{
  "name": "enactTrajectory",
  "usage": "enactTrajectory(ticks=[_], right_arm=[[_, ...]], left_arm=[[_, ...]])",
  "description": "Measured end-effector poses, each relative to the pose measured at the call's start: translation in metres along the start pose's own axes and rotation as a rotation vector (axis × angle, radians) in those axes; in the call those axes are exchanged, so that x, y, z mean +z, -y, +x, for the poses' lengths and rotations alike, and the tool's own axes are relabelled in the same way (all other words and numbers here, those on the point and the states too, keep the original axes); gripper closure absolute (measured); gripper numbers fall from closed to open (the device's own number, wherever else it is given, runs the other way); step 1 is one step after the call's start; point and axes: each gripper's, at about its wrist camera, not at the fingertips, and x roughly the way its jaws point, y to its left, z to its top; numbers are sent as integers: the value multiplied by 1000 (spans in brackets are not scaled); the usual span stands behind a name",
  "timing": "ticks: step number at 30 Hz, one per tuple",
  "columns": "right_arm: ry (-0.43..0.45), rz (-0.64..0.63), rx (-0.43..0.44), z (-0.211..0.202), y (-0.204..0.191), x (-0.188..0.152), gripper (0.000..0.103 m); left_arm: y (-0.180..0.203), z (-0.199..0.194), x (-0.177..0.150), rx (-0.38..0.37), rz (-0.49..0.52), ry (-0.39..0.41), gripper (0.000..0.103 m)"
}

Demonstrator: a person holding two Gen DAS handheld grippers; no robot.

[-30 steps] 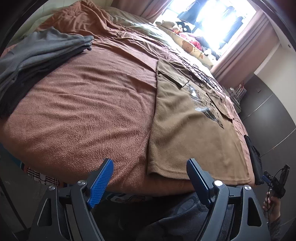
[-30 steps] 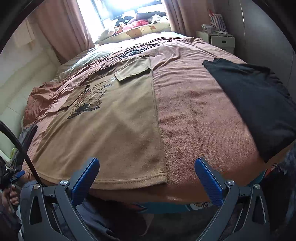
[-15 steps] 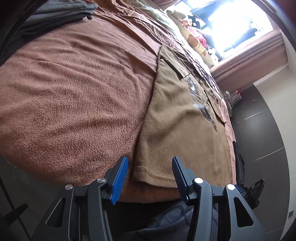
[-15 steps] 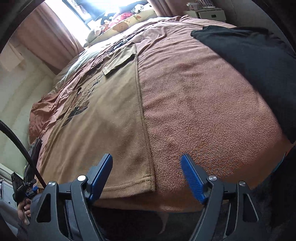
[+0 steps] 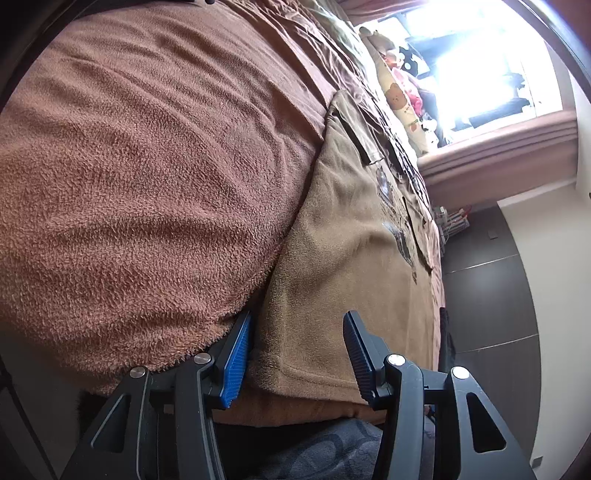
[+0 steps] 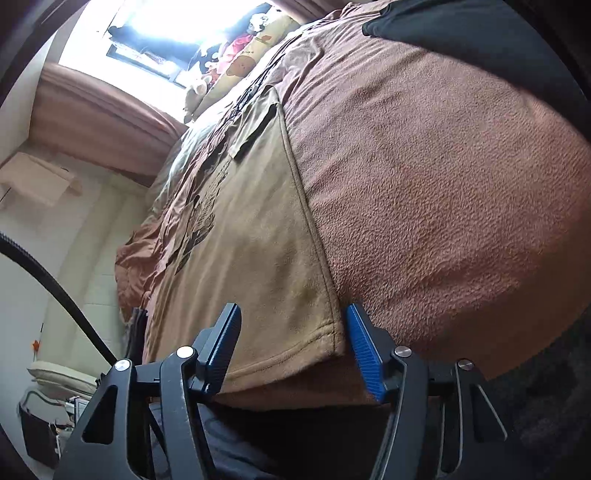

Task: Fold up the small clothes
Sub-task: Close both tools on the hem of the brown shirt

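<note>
Left wrist view: your left gripper [image 5: 297, 354] straddles one tan shirt's [image 5: 343, 266] near hem corner on the brown blanket [image 5: 147, 184], jaws spread, not pinching; bare blanket lies leftward.

Right wrist view: your right gripper [image 6: 293, 349], jaws just narrowing, brackets the other hem corner, unpinched; one black garment [image 6: 461, 26] lies far right.

A fuzzy brown blanket [image 5: 155, 192] covers the bed. At its far end a yellow bear-print pillow [image 5: 400, 107] lies below a bright window [image 6: 155, 33] with pinkish curtains [image 5: 498, 162]. Dark wardrobe panels [image 5: 487, 295] stand alongside.
</note>
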Motion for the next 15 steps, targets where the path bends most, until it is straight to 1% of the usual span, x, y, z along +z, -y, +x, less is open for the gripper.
enactTrajectory(ticks=[4, 7, 9, 10, 11, 13, 15], right_arm=[[6, 63, 62, 2, 8, -6, 45], [20, 88, 75, 3, 13, -7, 46], [29, 104, 61, 6, 17, -7, 60], [30, 116, 49, 11, 16, -7, 63], [34, 129, 42, 12, 17, -7, 68], [40, 140, 34, 17, 15, -6, 72], [45, 141, 23, 21, 12, -3, 79]], left_arm=[[0, 1, -6, -41, -36, -21, 52], [-1, -1, -9, -56, -54, -16, 52], [-5, -3, -9, -67, -78, -5, 53], [-7, -2, -8, -68, -91, 4, 56], [-8, -2, -8, -62, -101, 12, 58], [-9, -1, -6, -45, -118, 29, 64], [-7, 1, -3, -29, -127, 42, 66]])
